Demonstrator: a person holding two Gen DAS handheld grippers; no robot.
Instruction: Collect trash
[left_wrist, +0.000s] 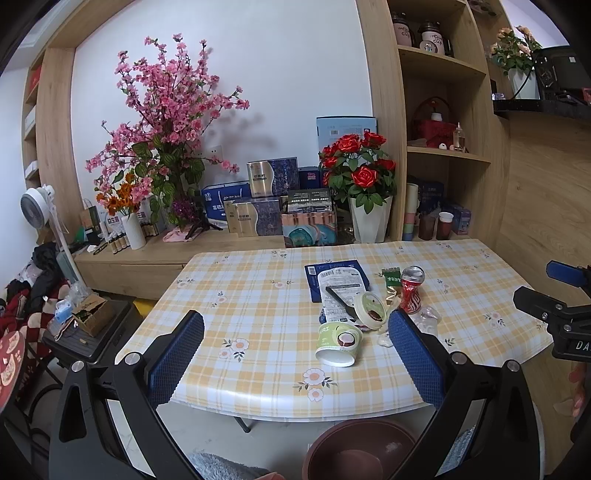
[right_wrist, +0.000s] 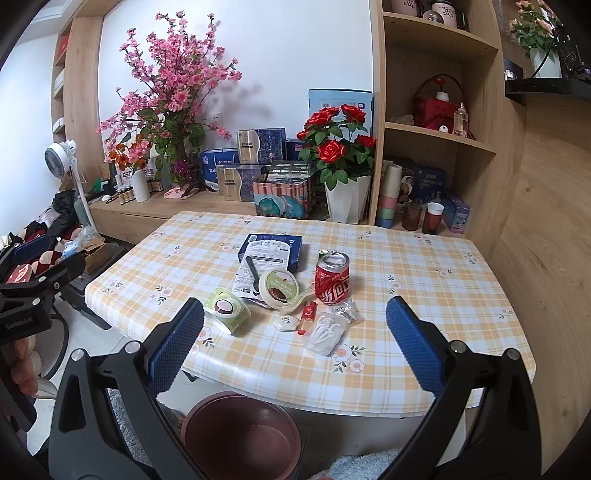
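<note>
The table (right_wrist: 424, 266) in its yellow checked cloth carries the trash near its middle, and a brown bin (right_wrist: 240, 435) sits on the floor below its near edge, at 6 o'clock. From the crushed red can (right_wrist: 331, 278), a blue box (right_wrist: 273, 249) lies at 10 o'clock, a tipped green paper cup (right_wrist: 227, 310) at 8 o'clock with its round lid (right_wrist: 277, 288) between, and a clear plastic wrapper (right_wrist: 327, 332) at 6 o'clock. Both the left hand-held gripper (left_wrist: 295, 332) and the right hand-held gripper (right_wrist: 295, 328) hover released, jaws wide, grasping nothing.
</note>
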